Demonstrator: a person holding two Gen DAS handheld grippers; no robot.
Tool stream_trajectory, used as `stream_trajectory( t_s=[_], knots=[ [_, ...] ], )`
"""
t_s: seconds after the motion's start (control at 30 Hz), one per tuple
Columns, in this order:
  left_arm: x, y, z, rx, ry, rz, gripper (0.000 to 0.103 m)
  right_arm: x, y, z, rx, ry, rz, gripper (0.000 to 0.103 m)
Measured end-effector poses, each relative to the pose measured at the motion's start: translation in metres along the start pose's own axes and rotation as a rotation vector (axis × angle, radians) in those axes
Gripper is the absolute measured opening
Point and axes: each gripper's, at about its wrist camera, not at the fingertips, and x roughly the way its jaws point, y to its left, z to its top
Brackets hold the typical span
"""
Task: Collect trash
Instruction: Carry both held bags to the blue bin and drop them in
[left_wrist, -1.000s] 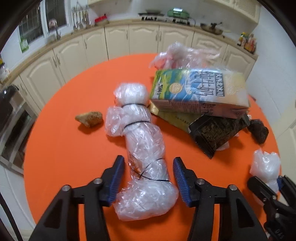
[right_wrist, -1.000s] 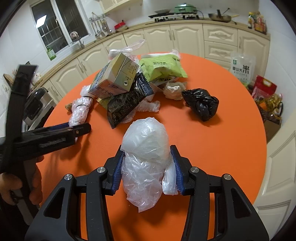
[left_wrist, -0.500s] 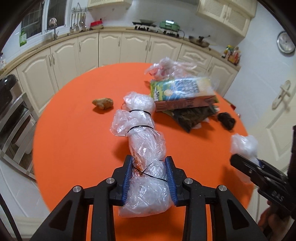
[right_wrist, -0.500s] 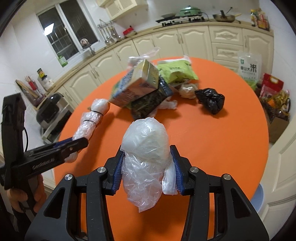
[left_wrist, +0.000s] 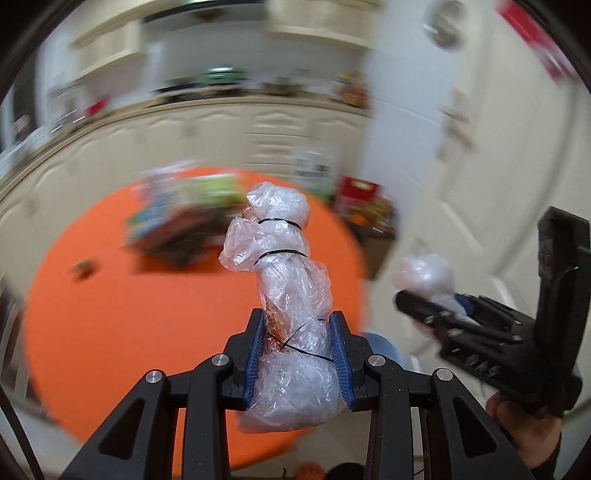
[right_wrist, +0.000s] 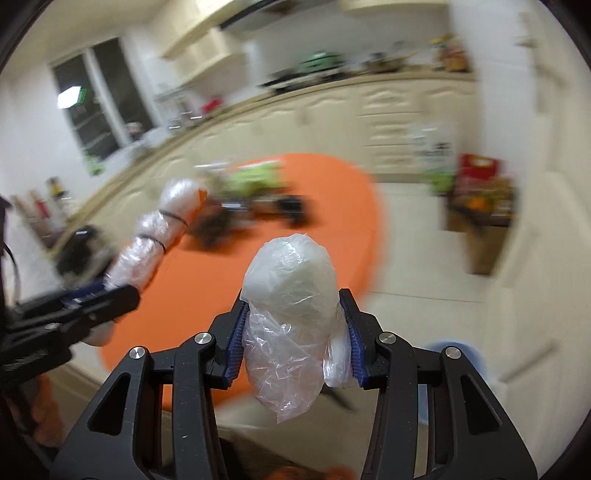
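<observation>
Left tool (left_wrist: 298, 349) is clamped on the lower part of a long clear plastic bundle (left_wrist: 284, 280), blue pads pressed into the wrap on both sides. The bundle is tied with black bands and sticks up and forward from the tool, held in the air over the near edge of the orange desk (left_wrist: 122, 314).

Right tool (right_wrist: 293, 338) is closed around a white plastic wad (right_wrist: 291, 291), loose film hanging below the pads. It's held off the desk, past its right edge, with cream floor tiles (right_wrist: 424, 266) behind it.

Each tool shows up in the other's view (left one at the left edge of the right wrist view).

The remaining trash pile (left_wrist: 181, 225) sits on the far side of the desk, heavily blurred; a small brown lump (left_wrist: 83, 267) lies apart to its left. Cream cabinets (left_wrist: 221, 136) are behind.
</observation>
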Motion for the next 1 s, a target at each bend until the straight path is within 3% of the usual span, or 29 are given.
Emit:
stream_trajectory(
  t_s=[0.13, 0.23, 0.43, 0.57, 0.63, 0.73, 0.9, 0.97, 1.0],
  knots=[
    [0.046, -0.081, 0.000, 0.128, 0.085, -0.101, 0.031, -0.004, -0.057, -0.027, 0.055, 0.057, -0.120, 0.044],
    [0.092, -0.118, -0.007, 0.186, 0.182, -0.138, 0.031, 0.012, -0.096, -0.048, 0.104, 0.119, -0.179, 0.044],
    [0.193, -0.156, -0.029, 0.229, 0.385, -0.153, 0.031, 0.065, -0.148, -0.071, 0.157, 0.231, -0.251, 0.044],
    [0.241, -0.159, -0.028, 0.231, 0.454, -0.146, 0.032, 0.095, -0.170, -0.075, 0.168, 0.275, -0.273, 0.043],
    [0.261, -0.164, -0.023, 0.224, 0.466, -0.148, 0.035, 0.105, -0.182, -0.076, 0.181, 0.287, -0.280, 0.044],
    [0.281, -0.161, -0.014, 0.225, 0.467, -0.144, 0.058, 0.120, -0.198, -0.079, 0.196, 0.301, -0.286, 0.044],
    [0.300, -0.173, -0.005, 0.232, 0.443, -0.089, 0.059, 0.137, -0.217, -0.084, 0.239, 0.302, -0.278, 0.045],
    [0.292, -0.178, -0.006, 0.228, 0.412, -0.057, 0.061, 0.141, -0.223, -0.082, 0.264, 0.282, -0.267, 0.050],
    [0.283, -0.176, -0.005, 0.230, 0.384, -0.025, 0.063, 0.141, -0.225, -0.081, 0.282, 0.274, -0.261, 0.069]
  ],
)
